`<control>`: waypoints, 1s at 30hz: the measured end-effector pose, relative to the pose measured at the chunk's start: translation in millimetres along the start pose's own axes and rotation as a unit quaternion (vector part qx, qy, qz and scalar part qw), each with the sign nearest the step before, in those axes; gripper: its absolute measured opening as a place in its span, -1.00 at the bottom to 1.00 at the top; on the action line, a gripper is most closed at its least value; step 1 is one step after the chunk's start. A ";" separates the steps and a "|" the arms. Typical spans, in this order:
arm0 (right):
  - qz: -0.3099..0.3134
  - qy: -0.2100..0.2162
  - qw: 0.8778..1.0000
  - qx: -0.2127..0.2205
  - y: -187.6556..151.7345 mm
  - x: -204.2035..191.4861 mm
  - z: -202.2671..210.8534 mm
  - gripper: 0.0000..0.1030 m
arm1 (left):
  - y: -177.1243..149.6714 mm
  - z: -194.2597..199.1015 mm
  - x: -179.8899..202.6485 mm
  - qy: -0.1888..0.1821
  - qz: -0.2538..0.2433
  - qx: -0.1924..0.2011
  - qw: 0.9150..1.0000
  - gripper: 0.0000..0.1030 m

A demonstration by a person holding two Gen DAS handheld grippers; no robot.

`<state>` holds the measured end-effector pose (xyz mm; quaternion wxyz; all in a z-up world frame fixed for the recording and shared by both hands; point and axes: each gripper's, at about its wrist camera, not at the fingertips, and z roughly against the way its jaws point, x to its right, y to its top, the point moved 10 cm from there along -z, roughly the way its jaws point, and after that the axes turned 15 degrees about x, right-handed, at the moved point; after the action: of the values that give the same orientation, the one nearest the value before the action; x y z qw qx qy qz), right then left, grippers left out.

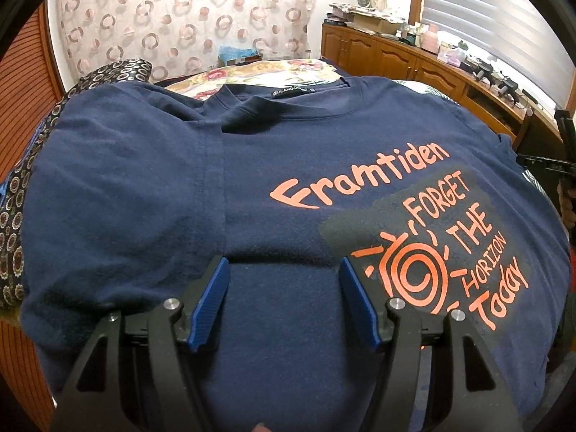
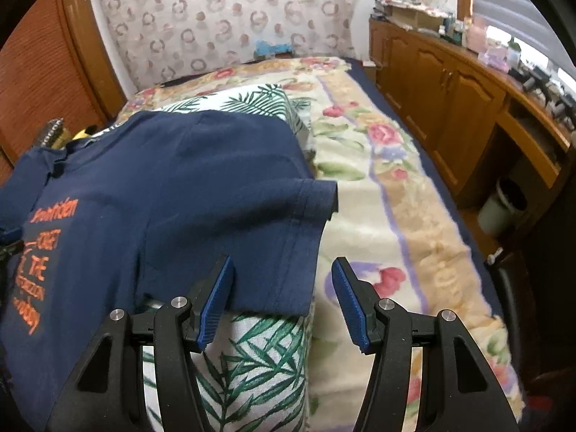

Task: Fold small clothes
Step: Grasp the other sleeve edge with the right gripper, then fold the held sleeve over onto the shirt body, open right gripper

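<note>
A navy T-shirt (image 1: pixel 151 180) with orange print lies face up on the bed, its left side folded over the body along a vertical seam. My left gripper (image 1: pixel 284 270) is open and empty, just above the shirt's middle. In the right wrist view the same T-shirt (image 2: pixel 201 165) rests on a leaf-print cushion (image 2: pixel 252 352), its right sleeve (image 2: pixel 306 198) spread out flat. My right gripper (image 2: pixel 282 270) is open and empty, hovering over the sleeve's lower edge. The right gripper also shows at the far right of the left wrist view (image 1: pixel 565 151).
A floral blanket (image 2: pixel 396 223) covers the bed to the right of the shirt. A patterned dark cloth (image 1: pixel 21 194) lies at the shirt's left. A wooden cabinet (image 2: pixel 450 90) with clutter runs along the right wall. A bin (image 2: pixel 504 208) stands on the floor.
</note>
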<state>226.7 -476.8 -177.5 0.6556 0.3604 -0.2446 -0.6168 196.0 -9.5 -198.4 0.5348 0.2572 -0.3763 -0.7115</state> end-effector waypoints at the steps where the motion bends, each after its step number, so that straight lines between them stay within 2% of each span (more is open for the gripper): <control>1: -0.002 0.002 1.000 -0.001 -0.1 -1.1 -0.4 0.13 | 0.0 0.1 0.0 0.000 0.000 0.000 1.000 0.24; 3: -0.007 0.013 1.000 -0.006 -3.0 -3.6 1.9 0.13 | -0.2 0.6 0.6 -0.001 0.000 0.000 1.000 0.25; 5: -0.005 0.020 1.000 -0.006 -2.9 -5.9 3.3 0.04 | 0.3 -0.4 0.1 -0.001 0.000 0.000 1.000 0.25; 9: 0.034 0.015 0.999 0.002 -1.5 -15.7 8.0 -0.35 | 0.1 -0.1 0.6 0.000 0.000 0.000 1.000 0.26; 14: 0.071 -0.001 0.997 0.002 -0.9 -19.4 7.4 -0.42 | 0.6 -0.7 0.1 0.002 -0.002 0.000 1.000 0.28; 16: 0.084 -0.009 0.996 0.003 -0.4 -18.9 7.9 -0.61 | 0.7 -1.0 -0.4 0.001 -0.001 0.000 1.000 0.28; 19: 0.099 -0.009 0.995 0.015 3.9 -24.5 11.7 -0.79 | 0.8 -1.6 -0.4 0.002 -0.001 -0.001 1.000 0.30; 25: 0.118 0.004 0.991 0.060 37.2 -50.6 21.5 -0.84 | 0.8 -1.9 -2.4 0.004 0.000 -0.001 1.000 0.32; 30: 0.127 0.048 0.987 0.086 61.3 -98.3 22.6 -0.84 | 0.8 -1.9 -2.6 0.004 0.000 -0.001 1.000 0.33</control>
<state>236.4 -385.1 -103.9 0.7062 0.4109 -0.3085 -0.4870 198.7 -7.6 -199.0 0.5370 0.2594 -0.3734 -0.7106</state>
